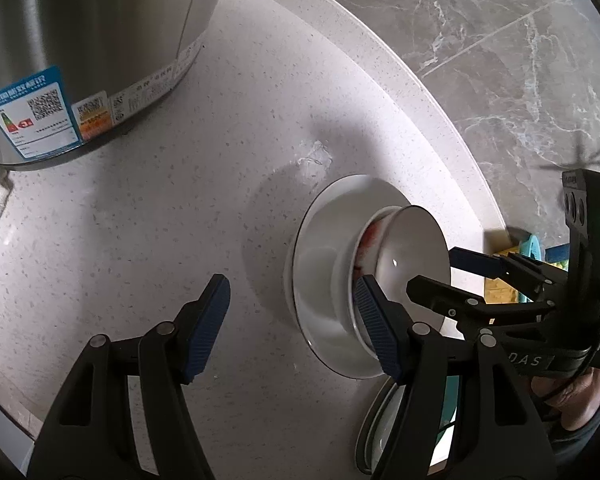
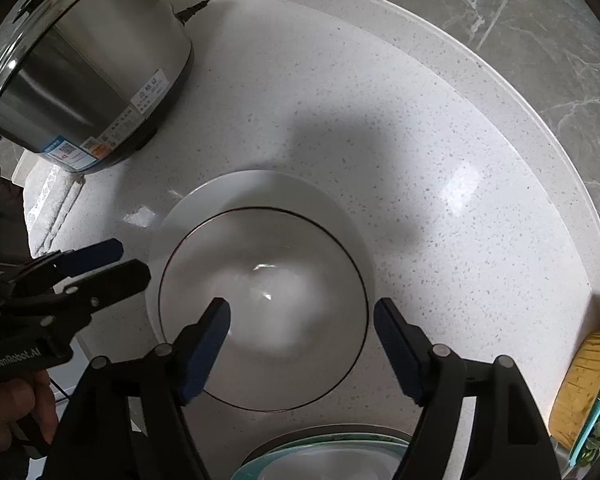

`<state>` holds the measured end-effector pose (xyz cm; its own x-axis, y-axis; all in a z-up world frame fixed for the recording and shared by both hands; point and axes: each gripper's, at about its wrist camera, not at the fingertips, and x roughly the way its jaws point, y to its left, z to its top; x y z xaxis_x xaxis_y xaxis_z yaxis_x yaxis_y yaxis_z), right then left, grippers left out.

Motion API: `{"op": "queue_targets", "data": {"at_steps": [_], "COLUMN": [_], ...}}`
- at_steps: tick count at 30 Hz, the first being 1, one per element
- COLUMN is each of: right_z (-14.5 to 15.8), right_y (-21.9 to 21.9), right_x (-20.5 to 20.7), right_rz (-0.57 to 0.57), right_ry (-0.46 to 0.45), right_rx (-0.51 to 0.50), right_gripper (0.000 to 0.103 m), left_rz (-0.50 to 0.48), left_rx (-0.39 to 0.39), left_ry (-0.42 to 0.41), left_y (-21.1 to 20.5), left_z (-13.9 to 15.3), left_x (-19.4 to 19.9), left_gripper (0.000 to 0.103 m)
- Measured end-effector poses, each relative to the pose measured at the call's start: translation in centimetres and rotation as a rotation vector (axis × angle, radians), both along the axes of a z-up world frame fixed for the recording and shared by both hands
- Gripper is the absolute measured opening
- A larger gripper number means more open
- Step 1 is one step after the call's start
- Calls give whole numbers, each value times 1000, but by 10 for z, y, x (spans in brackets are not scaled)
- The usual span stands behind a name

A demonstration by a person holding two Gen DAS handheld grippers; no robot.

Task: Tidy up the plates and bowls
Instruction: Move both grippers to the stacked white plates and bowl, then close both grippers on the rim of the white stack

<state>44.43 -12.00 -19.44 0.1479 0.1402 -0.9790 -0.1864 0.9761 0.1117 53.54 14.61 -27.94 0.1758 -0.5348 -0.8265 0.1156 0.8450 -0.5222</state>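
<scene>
White bowls (image 2: 264, 304), dark-rimmed on top, are stacked on the countertop (image 2: 440, 160). Both the left gripper (image 1: 292, 320) and the right gripper (image 2: 302, 344) are held open, gripping nothing. Lower bowls are mostly hidden.

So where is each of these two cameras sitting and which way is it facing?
Left wrist: on the left gripper, angled down at the counter and the stacked bowls from the side; the right gripper and a hand show.
Right wrist: on the right gripper, looking almost straight down into the top bowl; the left gripper and a hand show.
Shared: bowls, counter, steel cooker.
</scene>
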Motion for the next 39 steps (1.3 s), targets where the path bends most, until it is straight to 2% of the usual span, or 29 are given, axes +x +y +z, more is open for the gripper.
{"op": "queue_targets", "data": {"at_steps": [4,6,8,9,11,12,13,14,18,24,29,35,39], "right_z": [13,29,34,32,18,10,1,-8,-37,-45,-49,-56,-48], "right_y": [-12,-33,-55,-70,-89,-97,-105,-110,-119,-107,-91,-88,-91], "right_x": [-4,-8,-13,-17,-23,-26,-31,-34,-39,-33,-25,-16,-22], "right_rz": [-26,-72,-118,-140,-171,-186,-201,-211,-235,-182,-116,-107,-89], "right_ry": [-36,-101,-151,-176,-162,-148,-135,-124,-69,-71,-53,-38,-73], "right_rx": [79,133,131,132,111,101,97,101,170,271,270,249,260], "right_gripper": [77,77,76,72,55,41,33,31,30,30,30,29,29], "left_rz": [-3,-10,-20,-22,-36,-45,-57,-64,-82,-103,-121,-131,-143], "left_rx": [4,17,36,41,60,77,97,105,146,170,206,249,297], "left_ry": [-6,-17,-29,-27,-25,-30,-37,-40,-31,-23,-19,-25,-44], "left_y": [0,0,1,1,0,-1,-3,-4,-13,-31,-38,-49,-56], "left_z": [-4,-4,-6,-7,-11,-12,-14,-15,-25,-33,-42,-50,-51], "left_x": [1,1,0,-1,-2,-3,-3,-4,-2,3,6,11,15], "left_gripper": [64,64,64,64,64,64,64,64,64,64,64,64,64]}}
